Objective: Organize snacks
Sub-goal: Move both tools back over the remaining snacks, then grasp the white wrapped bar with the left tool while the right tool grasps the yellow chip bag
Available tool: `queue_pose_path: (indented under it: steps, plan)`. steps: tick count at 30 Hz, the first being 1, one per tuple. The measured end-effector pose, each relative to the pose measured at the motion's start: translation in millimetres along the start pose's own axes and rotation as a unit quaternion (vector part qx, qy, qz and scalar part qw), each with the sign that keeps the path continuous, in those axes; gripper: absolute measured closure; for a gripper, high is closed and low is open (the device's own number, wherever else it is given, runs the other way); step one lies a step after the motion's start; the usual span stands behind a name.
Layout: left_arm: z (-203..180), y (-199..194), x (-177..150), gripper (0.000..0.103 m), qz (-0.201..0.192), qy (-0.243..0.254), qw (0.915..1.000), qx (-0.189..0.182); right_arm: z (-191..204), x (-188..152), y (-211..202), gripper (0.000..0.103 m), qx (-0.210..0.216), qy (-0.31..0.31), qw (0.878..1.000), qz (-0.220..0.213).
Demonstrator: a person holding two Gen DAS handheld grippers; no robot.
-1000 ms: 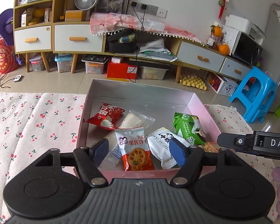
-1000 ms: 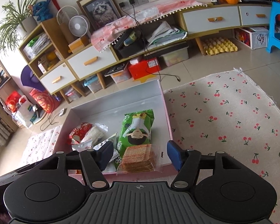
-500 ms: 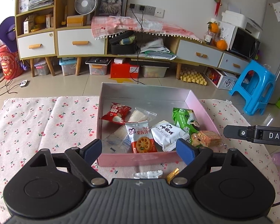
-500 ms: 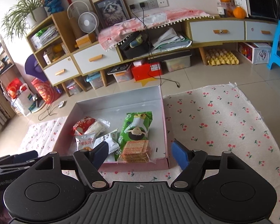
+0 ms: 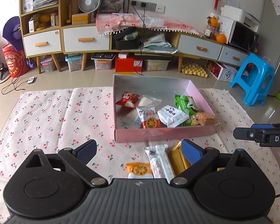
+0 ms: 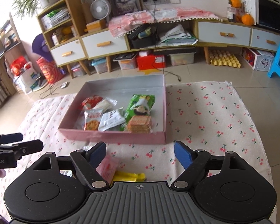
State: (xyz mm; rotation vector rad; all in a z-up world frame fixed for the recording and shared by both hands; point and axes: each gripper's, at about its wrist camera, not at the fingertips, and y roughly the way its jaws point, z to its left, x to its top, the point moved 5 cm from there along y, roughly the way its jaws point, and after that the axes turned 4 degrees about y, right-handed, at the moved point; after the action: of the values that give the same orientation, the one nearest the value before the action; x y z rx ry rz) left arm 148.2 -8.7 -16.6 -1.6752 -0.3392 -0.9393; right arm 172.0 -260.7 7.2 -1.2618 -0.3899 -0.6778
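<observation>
A shallow pink box [image 5: 166, 133] [image 6: 113, 135] on the cherry-print cloth holds several snack packets: a red one [image 5: 127, 99], a biscuit pack [image 5: 149, 119], a white pack [image 5: 172, 115], a green pack [image 5: 183, 102] [image 6: 140, 105] and wafers [image 5: 205, 118] [image 6: 140, 124]. In front of the box lie loose snacks: an orange biscuit pack [image 5: 139, 170], a white bar [image 5: 159, 161], a gold bar [image 5: 177, 158], a pink packet [image 6: 107, 168] and a yellow bar [image 6: 129, 176]. My left gripper [image 5: 139, 150] and right gripper [image 6: 140, 154] hover over them, jaws opening, nothing between the pads.
The cloth [image 5: 46, 115] covers the floor around the box. Behind stand a low cabinet with drawers [image 5: 84, 39], storage bins [image 5: 102, 63], a red box [image 5: 128, 64] and a blue stool [image 5: 255, 80]. The right gripper's side shows at the left view's right edge.
Both grippers pulled back and up from the box and opened wider. The box now looks farther off, and loose snacks on the cloth in front of it have come into view.
</observation>
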Motion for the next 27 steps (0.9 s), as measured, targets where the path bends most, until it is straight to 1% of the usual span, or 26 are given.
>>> queue_pose_path:
  steps: [3,6,13,17,23,27]
  plan:
    - [4,-4,-10,0.002,-0.005,0.007,1.0000,-0.003,11,-10,-4,0.018,0.006,-0.022,1.000,0.010]
    - [8,-3,-20,0.002,0.009,0.023,0.9997,0.007,22,-21,-5,0.017,0.015,-0.043,0.999,0.019]
    - [16,-5,-41,0.001,0.021,0.057,0.9980,0.018,44,-45,-2,0.016,0.029,-0.076,0.996,0.040]
    - [20,-4,-50,0.001,0.024,0.072,0.9967,0.030,52,-55,2,0.015,0.029,-0.097,0.994,0.045]
    - [27,2,-57,0.001,0.033,0.070,0.9962,0.040,53,-63,12,0.015,0.015,-0.103,0.993,0.059]
    - [30,4,-58,0.003,0.040,0.050,0.9975,0.030,48,-64,18,0.015,0.001,-0.092,0.993,0.067]
